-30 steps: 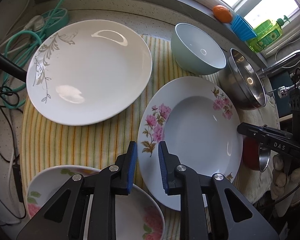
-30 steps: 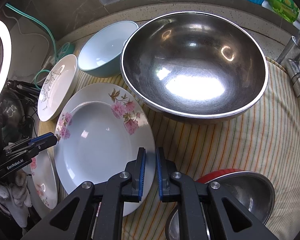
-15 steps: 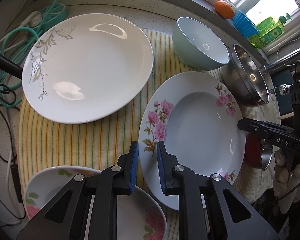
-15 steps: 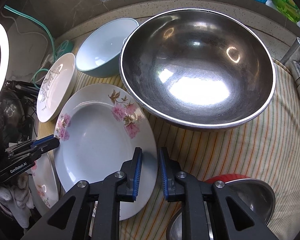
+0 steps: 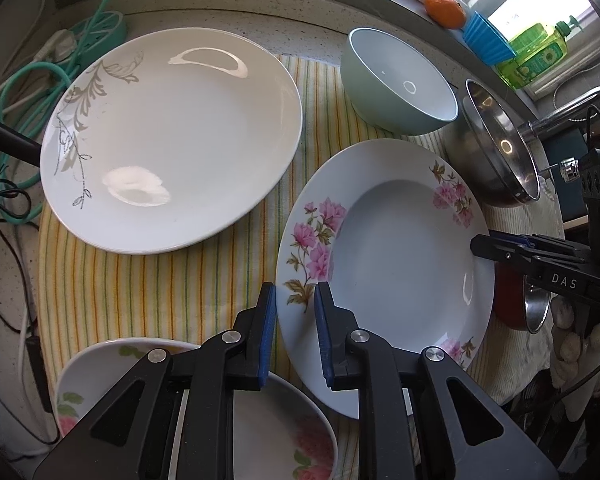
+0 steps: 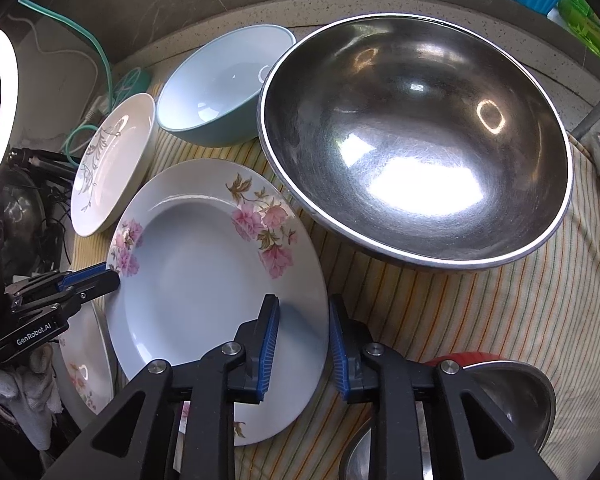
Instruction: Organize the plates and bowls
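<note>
Pink-flowered plate (image 5: 400, 256) lying on striped cloth (image 5: 140, 288), its left rim sitting between left gripper (image 5: 295, 298) pads (gap narrow; contact unclear).

Right wrist: same plate's near rim passing between right gripper (image 6: 304, 320), jaws opening; steel bowl (image 6: 416, 140) lying beyond.

White letters "DAS" stand on the black right tongs (image 5: 485, 245), seen from the left camera. White letters "GenRobot.AI" stand on the black left tongs (image 6: 110, 278), seen from the right camera. No other words can be read.

Your two black plastic grippers (image 5: 295, 304) (image 6: 304, 320) carry ribbed blue pads (image 6: 270, 350), silver screws and white lettering.
</note>
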Tool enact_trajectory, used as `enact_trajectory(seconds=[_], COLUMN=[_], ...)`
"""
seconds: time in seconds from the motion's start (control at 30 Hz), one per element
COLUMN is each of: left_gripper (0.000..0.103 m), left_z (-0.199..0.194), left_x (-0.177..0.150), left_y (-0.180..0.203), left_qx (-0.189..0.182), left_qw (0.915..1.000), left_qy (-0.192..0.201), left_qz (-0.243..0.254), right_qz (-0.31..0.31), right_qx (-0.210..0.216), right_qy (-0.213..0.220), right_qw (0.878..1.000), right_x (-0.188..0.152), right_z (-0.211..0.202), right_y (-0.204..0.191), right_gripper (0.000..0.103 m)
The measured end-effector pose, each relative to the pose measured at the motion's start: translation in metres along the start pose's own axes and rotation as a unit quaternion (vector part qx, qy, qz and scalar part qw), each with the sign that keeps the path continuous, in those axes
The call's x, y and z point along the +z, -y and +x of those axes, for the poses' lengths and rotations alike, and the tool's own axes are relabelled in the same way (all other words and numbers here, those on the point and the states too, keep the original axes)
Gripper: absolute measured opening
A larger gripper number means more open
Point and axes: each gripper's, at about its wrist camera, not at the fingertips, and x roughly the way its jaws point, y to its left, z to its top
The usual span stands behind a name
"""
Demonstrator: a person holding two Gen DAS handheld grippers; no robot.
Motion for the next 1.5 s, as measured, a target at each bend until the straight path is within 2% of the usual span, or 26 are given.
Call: enact_trajectory(seconds=[0.73, 1.5], left_gripper=[0.018, 0.019], left_z=[0.000, 0.004], left_x=[0.002, 0.013], left_y=[-0.004, 0.004], left_qx=[-0.001, 0.004], left_qw=[0.9998, 0.9997], left_qy=[0.006, 0.005], left_qz=[-0.021, 0.021], right_qz=[0.017, 0.054], right_qx=[-0.023, -0.039], right_qy=[0.008, 0.036], right_qw=[1.000, 0.997], right_x=[-0.007, -0.032], right_z=[-0.007, -0.028], right_y=[-0.004, -0.017], right_gripper=[0.023, 0.023])
